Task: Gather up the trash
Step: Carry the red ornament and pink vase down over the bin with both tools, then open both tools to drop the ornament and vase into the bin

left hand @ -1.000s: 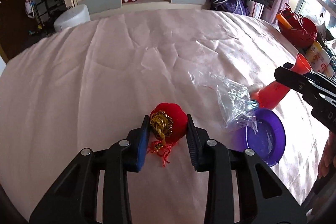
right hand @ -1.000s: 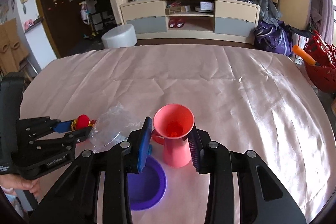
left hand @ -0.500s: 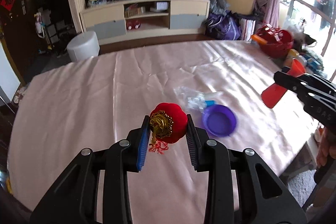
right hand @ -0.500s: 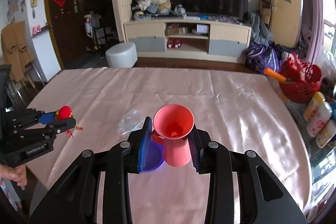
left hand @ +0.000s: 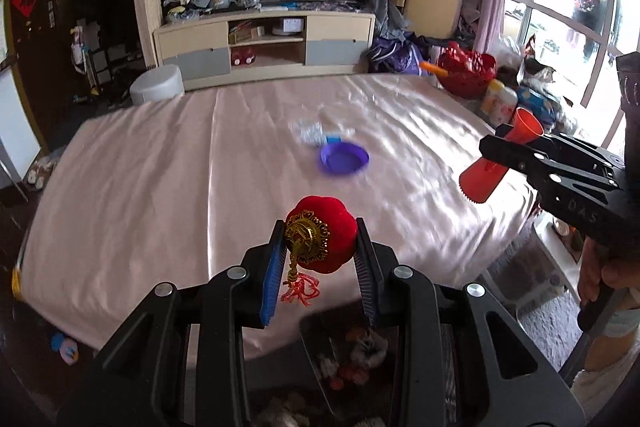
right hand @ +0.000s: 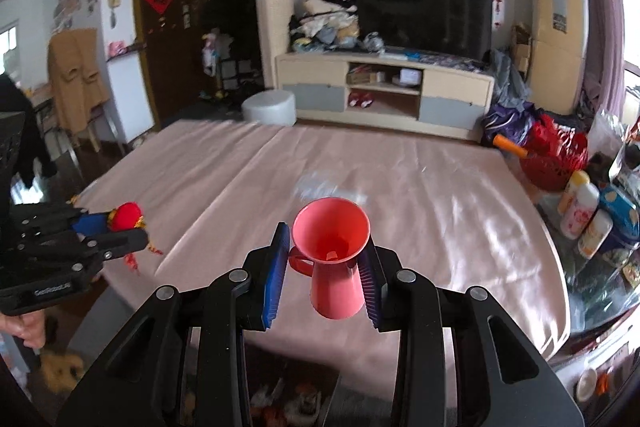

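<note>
My left gripper [left hand: 320, 267] is shut on a red velvet lantern ornament [left hand: 326, 241] with a gold cap and red tassel, held in the air over the near edge of the pink-covered table [left hand: 160, 187]. My right gripper [right hand: 326, 275] is shut on a pink flared cup [right hand: 334, 259] with a handle, also lifted above the near table edge. Each gripper shows in the other view: the right one with the cup [left hand: 500, 163] at the right, the left one with the ornament [right hand: 126, 217] at the left. A bin with trash [left hand: 352, 351] sits below, between the fingers.
A purple dish [left hand: 344, 158] and a crumpled clear plastic bag [left hand: 310, 133] lie mid-table. A red basket [left hand: 466, 75], bottles [right hand: 582, 205] and clutter stand off the table's right side. A TV cabinet [left hand: 264, 45] and a white stool [left hand: 156, 89] are behind.
Both grippers have pulled back and up from the table middle toward its near edge, each keeping its object. The dish and plastic bag now lie farther away, and the bin below has come into view.
</note>
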Motion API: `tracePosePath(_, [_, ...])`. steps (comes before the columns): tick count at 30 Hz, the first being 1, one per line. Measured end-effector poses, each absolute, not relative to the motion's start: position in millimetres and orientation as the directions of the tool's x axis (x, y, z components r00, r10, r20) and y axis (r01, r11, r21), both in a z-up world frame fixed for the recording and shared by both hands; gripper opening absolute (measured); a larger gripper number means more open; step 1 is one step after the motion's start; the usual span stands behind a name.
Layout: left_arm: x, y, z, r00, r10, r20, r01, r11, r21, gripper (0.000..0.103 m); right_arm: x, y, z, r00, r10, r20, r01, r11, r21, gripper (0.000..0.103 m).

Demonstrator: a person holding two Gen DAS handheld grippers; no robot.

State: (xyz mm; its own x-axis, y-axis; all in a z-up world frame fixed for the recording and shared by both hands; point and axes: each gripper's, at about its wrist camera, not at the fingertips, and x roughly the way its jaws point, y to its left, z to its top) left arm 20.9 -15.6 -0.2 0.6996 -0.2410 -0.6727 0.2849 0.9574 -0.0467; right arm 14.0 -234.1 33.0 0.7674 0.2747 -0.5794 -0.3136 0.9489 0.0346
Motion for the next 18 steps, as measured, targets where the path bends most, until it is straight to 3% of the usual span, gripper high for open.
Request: tracePosePath(18, [-29,-35,-154,0.474,-0.275,-0.837,0.196,0.959,-0.204,0.031,-31,-232,-104,0.578,0.298,-0.76,-0.231,0.953,0.198,0.035])
